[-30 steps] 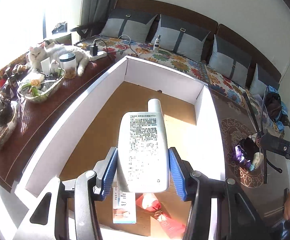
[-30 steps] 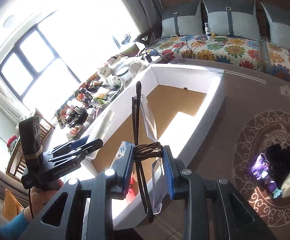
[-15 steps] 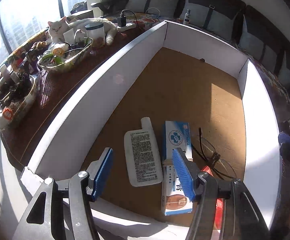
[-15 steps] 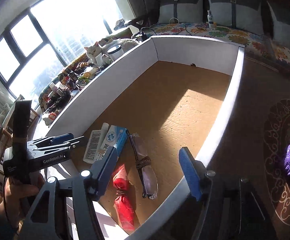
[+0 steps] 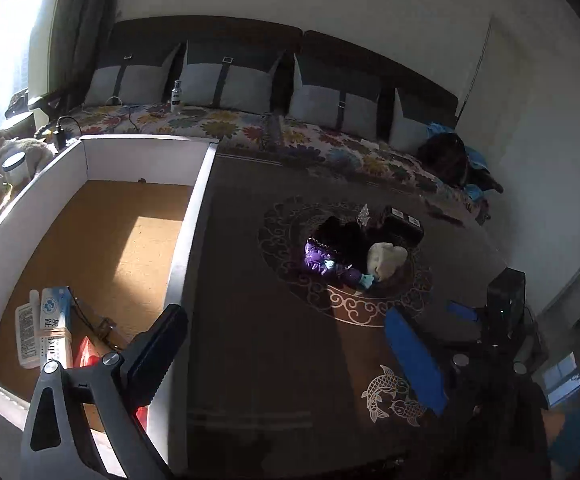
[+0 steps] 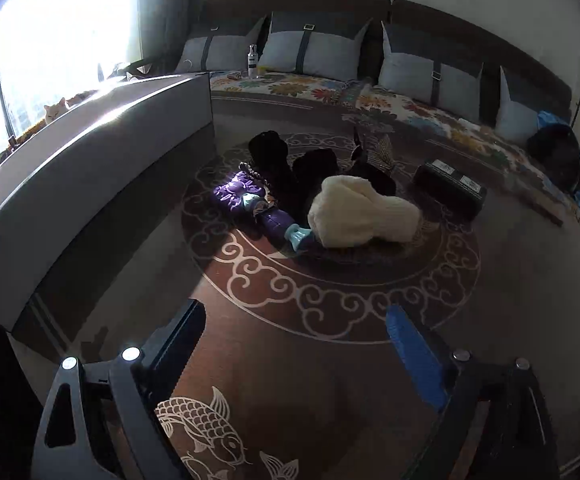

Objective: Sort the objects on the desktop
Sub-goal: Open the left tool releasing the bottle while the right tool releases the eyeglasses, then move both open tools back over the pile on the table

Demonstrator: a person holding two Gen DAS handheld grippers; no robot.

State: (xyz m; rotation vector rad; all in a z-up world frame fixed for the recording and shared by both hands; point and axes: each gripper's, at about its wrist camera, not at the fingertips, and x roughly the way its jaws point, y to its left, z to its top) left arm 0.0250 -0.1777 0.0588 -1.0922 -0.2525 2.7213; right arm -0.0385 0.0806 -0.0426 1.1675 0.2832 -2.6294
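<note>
Left gripper (image 5: 285,344) has its jaws spread wide, nothing between them, and they have just been opening; it hangs over the dark patterned table (image 5: 273,360) just right of the white box (image 5: 187,240). Right gripper (image 6: 296,344) is likewise spread and empty, jaws just been opening, over the table's near edge. In the box's near-left corner: white tube (image 5: 25,330), blue-and-white carton (image 5: 55,328) touching it, something red (image 5: 83,354) beside that, and thin dark frames, probably glasses (image 5: 89,320), hard to tell in the shadow. Unsorted pile sits on the table's round motif, mid-table: purple toy (image 6: 249,200), cream plush (image 6: 362,212), black cloth items (image 6: 290,168), black rectangular case (image 6: 450,190) towards the far-right edge.
</note>
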